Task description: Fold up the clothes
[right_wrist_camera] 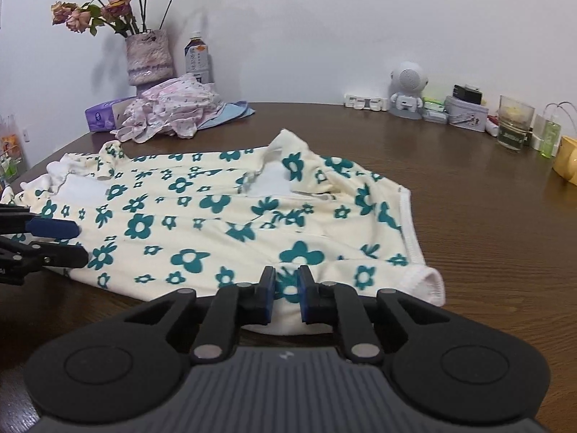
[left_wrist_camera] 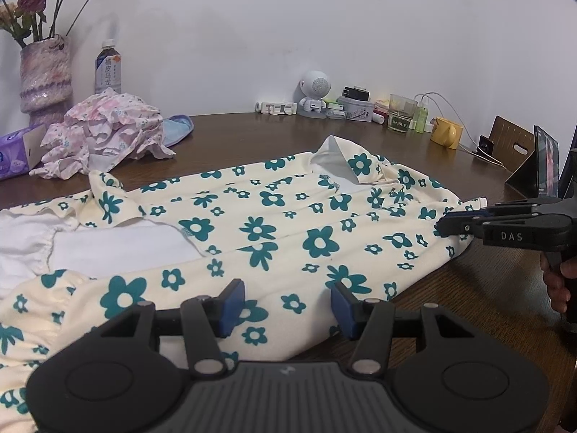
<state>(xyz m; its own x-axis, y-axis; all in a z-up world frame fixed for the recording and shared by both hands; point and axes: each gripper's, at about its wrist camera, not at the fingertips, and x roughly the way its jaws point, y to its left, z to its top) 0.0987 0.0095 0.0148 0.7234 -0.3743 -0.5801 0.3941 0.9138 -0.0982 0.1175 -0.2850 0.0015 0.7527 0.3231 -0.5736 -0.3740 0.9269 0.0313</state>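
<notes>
Brown table (right_wrist_camera: pixel 468 216), floral garment (right_wrist_camera: pixel 216 216) between both grippers' fingers (right_wrist_camera: pixel 268 296).

The garment (right_wrist_camera: pixel 230 223) lies on the table (right_wrist_camera: pixel 487 216), crumpled clothes (right_wrist_camera: pixel 173 115) behind it (vase (right_wrist_camera: pixel 148 57) further back)

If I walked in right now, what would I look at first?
Probably the cream garment with big teal flowers, spread flat across the middle of the brown table. Next, the two hand-held grippers at its near edge: the right hand-held gripper has its blue pads nearly shut around the cloth's hem, and the left hand-held gripper is open over the fabric. In the far left corner stands a vase of dried roses by a crumpled pink garment.
</notes>
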